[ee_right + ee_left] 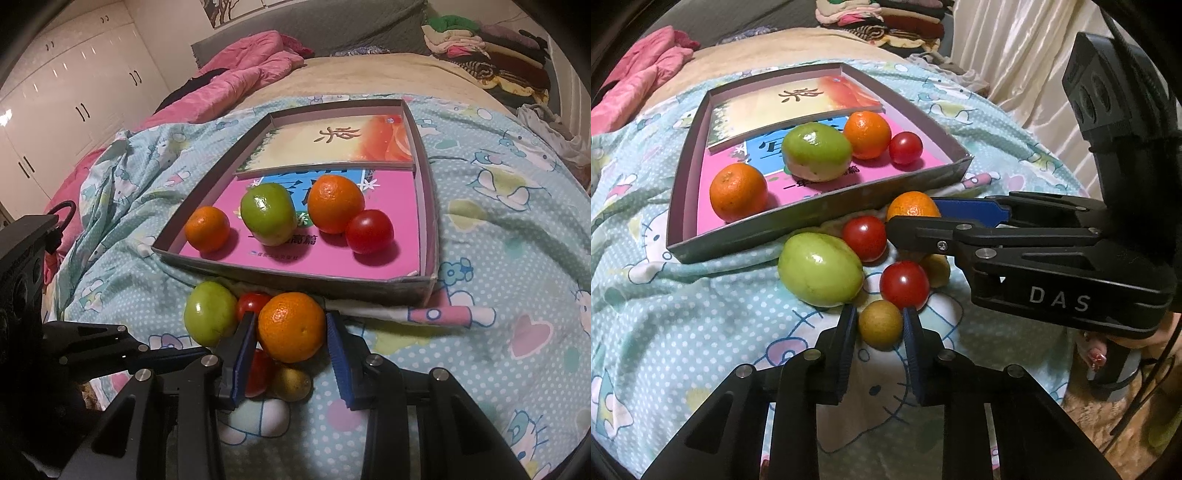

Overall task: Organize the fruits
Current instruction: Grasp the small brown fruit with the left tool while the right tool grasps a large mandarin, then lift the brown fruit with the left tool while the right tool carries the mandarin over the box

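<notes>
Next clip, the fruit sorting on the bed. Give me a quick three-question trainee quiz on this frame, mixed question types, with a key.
1. True or false: the box already holds two oranges, one green fruit and one tomato.
2. Multiple choice: what sits between the fingers of the left gripper?
A. a tomato
B. a small brown fruit
C. an orange
3. Fill in: the right gripper brackets the ____ just outside the box's near wall.

Key
1. True.
2. B. The small brown fruit is pinched between both pads.
3. Orange. The loose orange touches the left pad, while a slight gap shows at the right pad.
</notes>
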`<action>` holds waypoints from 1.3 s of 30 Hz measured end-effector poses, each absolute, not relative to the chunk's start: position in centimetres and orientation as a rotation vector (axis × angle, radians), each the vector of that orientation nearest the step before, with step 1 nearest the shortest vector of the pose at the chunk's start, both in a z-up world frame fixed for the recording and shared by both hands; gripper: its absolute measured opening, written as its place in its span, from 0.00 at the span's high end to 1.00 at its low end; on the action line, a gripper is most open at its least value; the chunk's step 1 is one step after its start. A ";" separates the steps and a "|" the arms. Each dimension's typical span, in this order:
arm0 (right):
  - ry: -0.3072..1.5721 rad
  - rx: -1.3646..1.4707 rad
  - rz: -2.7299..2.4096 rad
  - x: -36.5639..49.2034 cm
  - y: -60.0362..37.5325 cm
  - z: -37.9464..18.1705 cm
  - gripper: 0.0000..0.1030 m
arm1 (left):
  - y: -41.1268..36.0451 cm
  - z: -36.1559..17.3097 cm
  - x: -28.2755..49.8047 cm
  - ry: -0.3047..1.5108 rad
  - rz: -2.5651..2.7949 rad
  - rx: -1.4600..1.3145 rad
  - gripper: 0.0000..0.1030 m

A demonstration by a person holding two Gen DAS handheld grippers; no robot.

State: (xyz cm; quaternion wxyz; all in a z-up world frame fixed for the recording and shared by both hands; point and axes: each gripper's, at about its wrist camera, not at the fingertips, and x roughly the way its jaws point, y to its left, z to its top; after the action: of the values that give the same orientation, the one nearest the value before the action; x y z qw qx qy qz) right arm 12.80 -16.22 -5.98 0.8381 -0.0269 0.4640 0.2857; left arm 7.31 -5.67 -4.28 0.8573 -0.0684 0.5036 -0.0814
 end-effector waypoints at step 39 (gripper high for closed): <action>0.787 -0.009 0.654 11.4 -17.1 -2.1 0.63 | -0.3 1.5 4.6 0.849 -0.072 -0.274 0.75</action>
State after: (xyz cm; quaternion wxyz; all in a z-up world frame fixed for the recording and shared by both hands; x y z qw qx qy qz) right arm 11.38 -17.06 -2.06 0.8719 -0.0043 0.3766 0.3129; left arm 4.65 -0.31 1.55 0.9015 -0.1326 0.4105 -0.0347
